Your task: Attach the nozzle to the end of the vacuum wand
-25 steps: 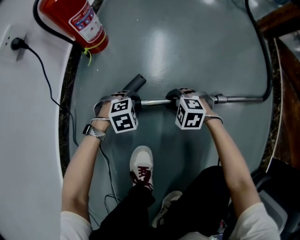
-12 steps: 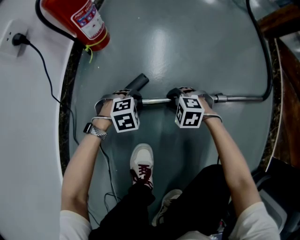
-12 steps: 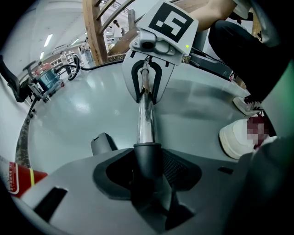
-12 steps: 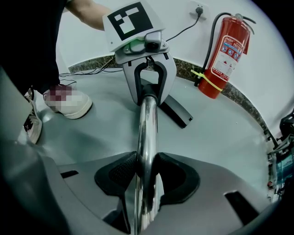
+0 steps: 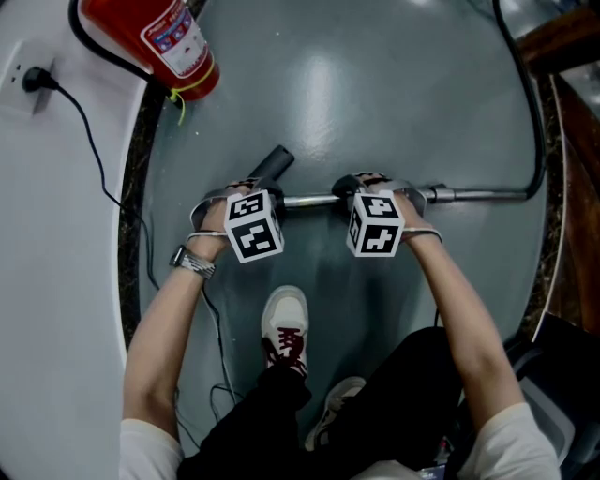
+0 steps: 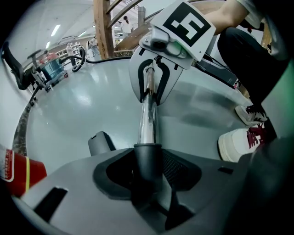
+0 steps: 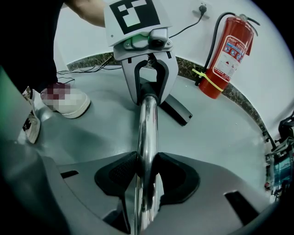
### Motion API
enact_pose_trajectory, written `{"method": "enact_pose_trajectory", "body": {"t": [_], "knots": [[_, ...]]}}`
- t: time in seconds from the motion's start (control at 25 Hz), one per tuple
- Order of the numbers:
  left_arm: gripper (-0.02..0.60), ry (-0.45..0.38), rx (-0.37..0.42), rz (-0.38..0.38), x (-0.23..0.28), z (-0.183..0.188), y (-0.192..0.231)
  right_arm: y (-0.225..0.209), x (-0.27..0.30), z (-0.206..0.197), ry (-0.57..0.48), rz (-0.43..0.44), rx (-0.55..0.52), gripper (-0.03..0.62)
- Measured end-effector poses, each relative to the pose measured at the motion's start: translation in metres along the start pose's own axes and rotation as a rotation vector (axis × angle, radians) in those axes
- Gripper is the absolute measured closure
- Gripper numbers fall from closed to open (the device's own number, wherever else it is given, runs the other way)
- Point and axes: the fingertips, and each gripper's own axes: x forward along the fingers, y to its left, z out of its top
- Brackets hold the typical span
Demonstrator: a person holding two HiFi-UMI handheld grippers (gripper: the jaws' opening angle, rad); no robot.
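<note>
left gripper [image 6: 148, 178]: pads clamp the matte black nozzle [image 5: 272, 165] (round collar)
right gripper [image 7: 146, 183]: pinching the shiny, smooth chrome wand [image 7: 148, 124]

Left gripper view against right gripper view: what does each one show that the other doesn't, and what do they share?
Only the left gripper view: the right gripper facing it, a wooden post. Only the right gripper view: the left gripper facing it, a wall socket. Both: the chrome wand, the black nozzle, a white shoe, the grey floor.
</note>
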Motion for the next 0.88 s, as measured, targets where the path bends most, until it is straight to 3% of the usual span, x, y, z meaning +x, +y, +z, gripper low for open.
{"method": "enact_pose_trajectory", "body": {"t": [0.36,0.56,0.88], "knots": [[0.399,0.021,-0.003,0.008,-0.0043,0.0012,0.0022,-0.0025,-0.0031,0.0033,0.003,-0.021,-0.013,0.431],[0.399,0.067,0.067,0.043,-0.0055,0.0011,0.0035,-0.0025,-0.0035,0.0056,0.003,-0.026,-0.019,0.431],[0.399,0.168,0.112,0.114,0.0,-0.002,0.0043,-0.0007,0.002,0.0043,0.02,-0.026,-0.025,0.431]]}}
